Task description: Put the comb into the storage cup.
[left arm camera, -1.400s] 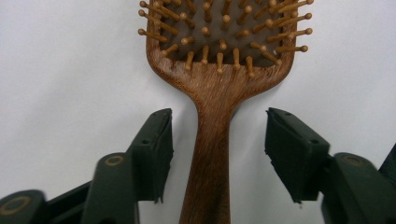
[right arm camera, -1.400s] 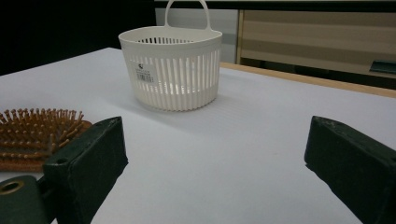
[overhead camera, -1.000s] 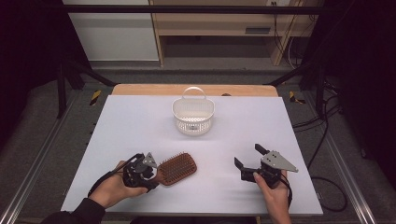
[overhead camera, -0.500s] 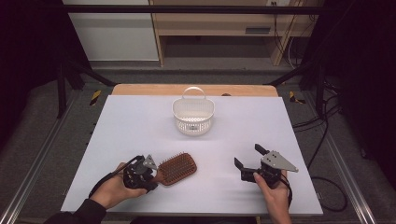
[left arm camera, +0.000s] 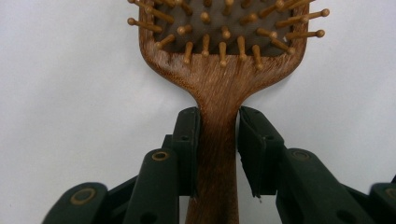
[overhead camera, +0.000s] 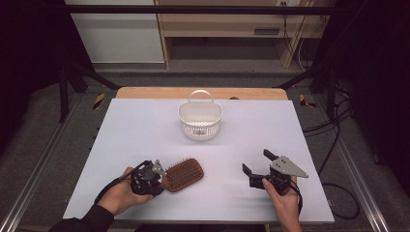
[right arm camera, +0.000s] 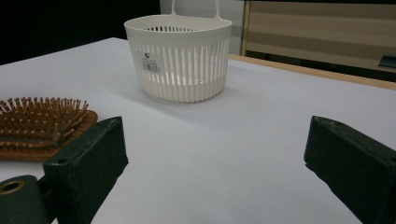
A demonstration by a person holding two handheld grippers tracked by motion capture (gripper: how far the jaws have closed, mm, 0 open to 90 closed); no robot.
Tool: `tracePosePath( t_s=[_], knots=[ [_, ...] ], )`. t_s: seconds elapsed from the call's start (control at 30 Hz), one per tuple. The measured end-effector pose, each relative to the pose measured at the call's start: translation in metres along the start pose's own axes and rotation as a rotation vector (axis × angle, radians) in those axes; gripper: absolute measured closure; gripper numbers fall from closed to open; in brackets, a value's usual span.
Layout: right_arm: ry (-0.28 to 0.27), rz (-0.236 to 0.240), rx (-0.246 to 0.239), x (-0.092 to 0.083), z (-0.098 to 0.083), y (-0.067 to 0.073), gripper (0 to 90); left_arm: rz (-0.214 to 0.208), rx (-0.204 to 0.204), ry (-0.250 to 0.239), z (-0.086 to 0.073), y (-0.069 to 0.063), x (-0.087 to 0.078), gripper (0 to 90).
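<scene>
A wooden paddle hairbrush (overhead camera: 183, 174) lies bristles-up on the white table, near the front left. My left gripper (overhead camera: 162, 180) is at its handle end. In the left gripper view the jaws have just been closing, and both pads now press the sides of the hairbrush handle (left arm camera: 218, 140), so the left gripper (left arm camera: 219, 116) is shut on it. My right gripper (overhead camera: 256, 161) rests at the front right, open, with only bare table between its jaws (right arm camera: 217, 140). A white slotted basket (overhead camera: 200, 126) with a loop handle stands upright at the middle back.
In the right gripper view the basket (right arm camera: 182, 70) stands ahead and the hairbrush (right arm camera: 42, 123) lies off to the left. The table's far side has a wooden edge (overhead camera: 203, 93). Beyond it are a shelf unit and cables on the floor.
</scene>
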State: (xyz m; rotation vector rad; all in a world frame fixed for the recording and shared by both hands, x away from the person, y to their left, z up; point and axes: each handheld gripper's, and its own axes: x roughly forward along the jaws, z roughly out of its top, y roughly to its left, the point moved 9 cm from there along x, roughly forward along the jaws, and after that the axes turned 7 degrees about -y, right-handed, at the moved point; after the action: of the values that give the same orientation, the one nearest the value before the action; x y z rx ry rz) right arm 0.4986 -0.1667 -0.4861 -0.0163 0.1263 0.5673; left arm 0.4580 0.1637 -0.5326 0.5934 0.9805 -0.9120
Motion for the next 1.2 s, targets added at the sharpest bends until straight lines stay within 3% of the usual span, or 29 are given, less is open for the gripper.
tracePosePath(
  t_s=[0.27,0.4,0.63,0.87,1.0,1.2],
  knots=[
    [-0.001,-0.005,0.007,0.000,0.000,-0.002,5.8,0.045,0.022,0.033,0.001,-0.004,0.001,72.1],
    [-0.003,-0.004,0.008,-0.001,0.000,-0.003,5.8,0.053,0.017,0.007,0.000,-0.004,0.001,72.3],
    [-0.004,-0.001,0.017,-0.001,0.000,-0.003,5.7,0.098,0.017,-0.064,0.000,-0.006,-0.002,72.4],
    [-0.010,0.005,0.033,-0.001,0.001,-0.003,5.5,0.163,0.020,-0.177,0.017,-0.002,-0.017,72.3],
    [-0.020,0.023,0.073,-0.003,0.002,-0.002,4.7,0.216,0.044,-0.237,0.027,0.001,-0.021,72.3],
    [-0.058,0.029,0.115,-0.004,0.008,-0.003,6.4,0.274,0.050,-0.305,0.032,0.006,-0.019,72.3]
  ],
)
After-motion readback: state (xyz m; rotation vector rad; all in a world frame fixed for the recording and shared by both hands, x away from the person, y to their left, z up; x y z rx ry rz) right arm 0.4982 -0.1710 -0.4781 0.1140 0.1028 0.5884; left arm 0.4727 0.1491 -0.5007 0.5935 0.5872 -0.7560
